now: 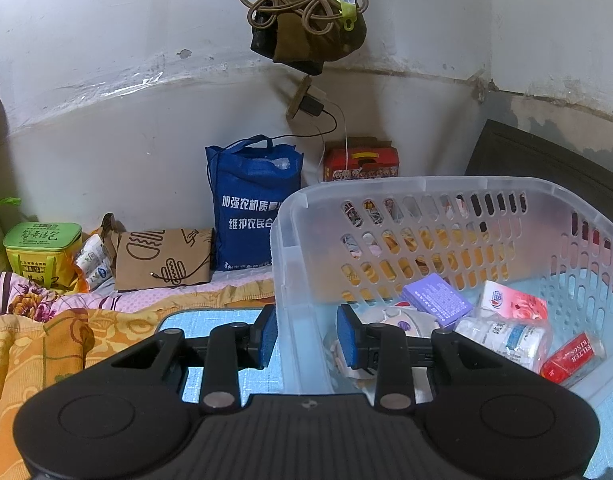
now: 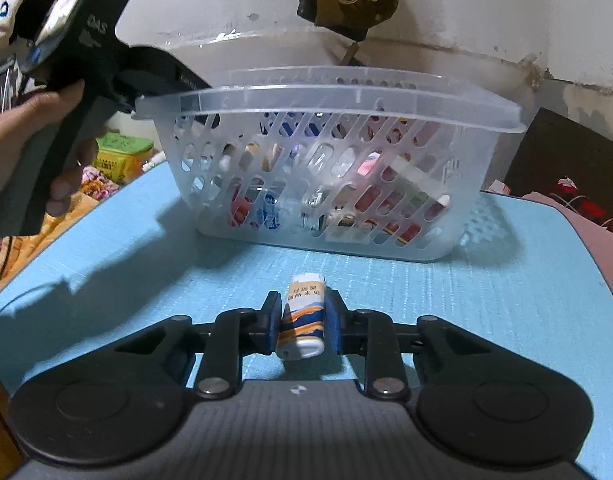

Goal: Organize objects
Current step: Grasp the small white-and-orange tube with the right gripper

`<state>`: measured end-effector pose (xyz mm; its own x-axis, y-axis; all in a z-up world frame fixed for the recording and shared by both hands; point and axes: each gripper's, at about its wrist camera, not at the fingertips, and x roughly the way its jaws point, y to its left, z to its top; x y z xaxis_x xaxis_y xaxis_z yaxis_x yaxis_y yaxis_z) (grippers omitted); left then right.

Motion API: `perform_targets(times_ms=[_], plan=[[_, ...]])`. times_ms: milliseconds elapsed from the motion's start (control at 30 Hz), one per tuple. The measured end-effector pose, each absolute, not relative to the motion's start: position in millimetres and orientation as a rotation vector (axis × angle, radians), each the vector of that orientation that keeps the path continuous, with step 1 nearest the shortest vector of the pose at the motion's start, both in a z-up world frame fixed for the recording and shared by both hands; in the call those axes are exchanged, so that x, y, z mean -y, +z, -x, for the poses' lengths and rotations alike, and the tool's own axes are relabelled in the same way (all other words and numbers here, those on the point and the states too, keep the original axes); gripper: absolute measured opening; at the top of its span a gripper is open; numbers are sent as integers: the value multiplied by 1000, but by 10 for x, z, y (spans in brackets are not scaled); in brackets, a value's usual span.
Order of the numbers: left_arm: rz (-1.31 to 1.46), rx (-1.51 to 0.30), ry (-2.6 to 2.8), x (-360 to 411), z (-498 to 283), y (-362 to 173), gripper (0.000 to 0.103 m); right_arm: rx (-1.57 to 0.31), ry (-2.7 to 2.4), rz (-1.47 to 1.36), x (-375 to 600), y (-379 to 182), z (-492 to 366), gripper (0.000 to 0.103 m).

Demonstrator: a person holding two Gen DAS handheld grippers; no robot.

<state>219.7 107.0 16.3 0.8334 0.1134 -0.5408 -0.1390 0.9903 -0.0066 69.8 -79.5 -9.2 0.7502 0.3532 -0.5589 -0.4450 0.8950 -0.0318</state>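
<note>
Right gripper (image 2: 302, 322) closed narrow on a small lighter (image 2: 302, 320), pads pressing its two long sides, low in the middle of the right wrist view. Lighter's long axis running forward along the fingers, toward the basket (image 2: 346, 98) filling the centre of that frame directly ahead; resting on or just above the blue mat (image 2: 506, 300), cannot tell which. Basket rim well above the lighter's level, so a lift up and forward over the near wall looks like the coming move. Left gripper (image 1: 306, 332) spread wide at lower centre of the left wrist view, straddling the basket's corner wall (image 1: 284, 280), one pad outside, one inside, not visibly clamping it. Inside the basket at right of that frame: purple box (image 1: 436, 300), pink packet (image 1: 512, 304), red cigarette pack (image 1: 572, 358). Right hand plainly the nearer one for the drop; left apparently placed to steady the basket.
</note>
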Motion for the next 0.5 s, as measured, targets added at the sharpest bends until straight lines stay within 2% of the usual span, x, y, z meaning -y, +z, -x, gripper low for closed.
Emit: perform_targets(times_ms=[300,367,500], plan=[[48,-571,134,-1085,-2205,164,37,-559,462,154,851,-15,-592,23],[48,-571,134,-1089,-2202,165,37,-568,463,153,863,-22,-604,12],[47,-572,135,-1090,-2203,167,37,-585,452,161,878,-62,-633,12]])
